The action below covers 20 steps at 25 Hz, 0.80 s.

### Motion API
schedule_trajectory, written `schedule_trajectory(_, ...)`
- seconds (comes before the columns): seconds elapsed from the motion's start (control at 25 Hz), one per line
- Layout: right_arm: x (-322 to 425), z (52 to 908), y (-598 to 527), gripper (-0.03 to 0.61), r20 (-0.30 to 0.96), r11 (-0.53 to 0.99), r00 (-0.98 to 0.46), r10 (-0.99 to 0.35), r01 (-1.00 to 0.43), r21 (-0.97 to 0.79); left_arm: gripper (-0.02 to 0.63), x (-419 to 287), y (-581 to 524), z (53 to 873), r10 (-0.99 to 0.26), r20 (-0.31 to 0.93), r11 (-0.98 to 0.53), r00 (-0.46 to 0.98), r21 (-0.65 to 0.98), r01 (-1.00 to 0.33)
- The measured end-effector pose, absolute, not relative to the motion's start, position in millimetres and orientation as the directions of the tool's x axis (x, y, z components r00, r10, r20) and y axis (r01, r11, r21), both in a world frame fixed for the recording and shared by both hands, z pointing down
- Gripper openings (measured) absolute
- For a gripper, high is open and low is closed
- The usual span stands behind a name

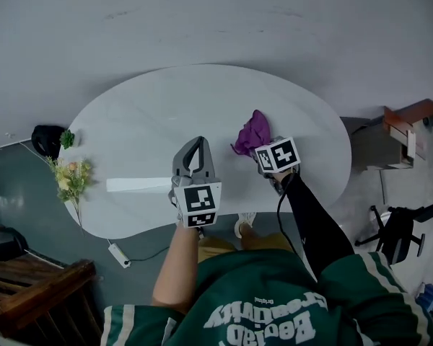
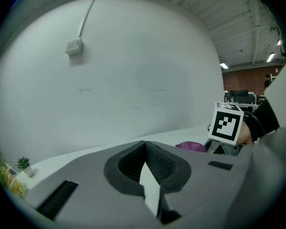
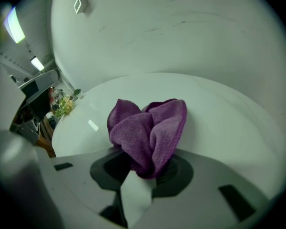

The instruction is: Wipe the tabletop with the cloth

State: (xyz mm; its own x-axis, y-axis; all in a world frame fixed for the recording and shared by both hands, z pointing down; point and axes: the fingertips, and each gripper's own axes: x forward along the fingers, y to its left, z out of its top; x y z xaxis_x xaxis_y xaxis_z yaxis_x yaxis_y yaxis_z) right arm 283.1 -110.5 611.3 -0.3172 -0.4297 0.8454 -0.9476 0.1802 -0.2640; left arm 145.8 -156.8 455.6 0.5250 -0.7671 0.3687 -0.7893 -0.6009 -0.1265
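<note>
A: The right gripper point(image 3: 142, 173) has its jaws clamped on the purple terry cloth point(image 3: 148, 128). It's pinched low at one gathered end, so the rest stands up in a bunch beyond the jaws.

B: And that's over the right half of the white oval tabletop point(image 1: 166, 107). Is the cloth down on the surface?

A: Can't tell from here. The bunch points up and away more than it lies flat. That's the thing to fix, I'd say: tip the gripper forward and lower it so a broad face of the fabric presses on the top, not just a fold.

B: And the left gripper point(image 1: 195, 150)?

A: Jaws together, nothing between them. It hovers over the near part of the table, just left of the other. I see no job for it in the wipe itself.

B: So how would you run the stroke?

A: Light, even pressure, with long overlapping passes from this right side toward the left. A bunched cloth covers a narrow strip, so the passes need to sit close together. Ease off near the small bunch of pale flowers point(image 1: 72, 179) at the left rim. It's well apart from the cloth, but a sweep could knock it.
</note>
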Motion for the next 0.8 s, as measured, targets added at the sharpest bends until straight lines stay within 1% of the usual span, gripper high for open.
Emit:
schedule_trajectory(0.36, 435, 611, -57, 0.121, 0.858, -0.008, -0.186, -0.48, -0.976, -0.216, 0.002, 265, -132, 457, -0.68, 0.356, -0.712, 0.641, -0.113, -0.693)
schedule_trajectory(0.8, 563, 609, 22, 0.121, 0.868, -0.224, -0.046, -0.494, -0.958, -0.178, 0.002, 372, -95, 457, -0.566, 0.352, -0.815, 0.746, -0.1, -0.571)
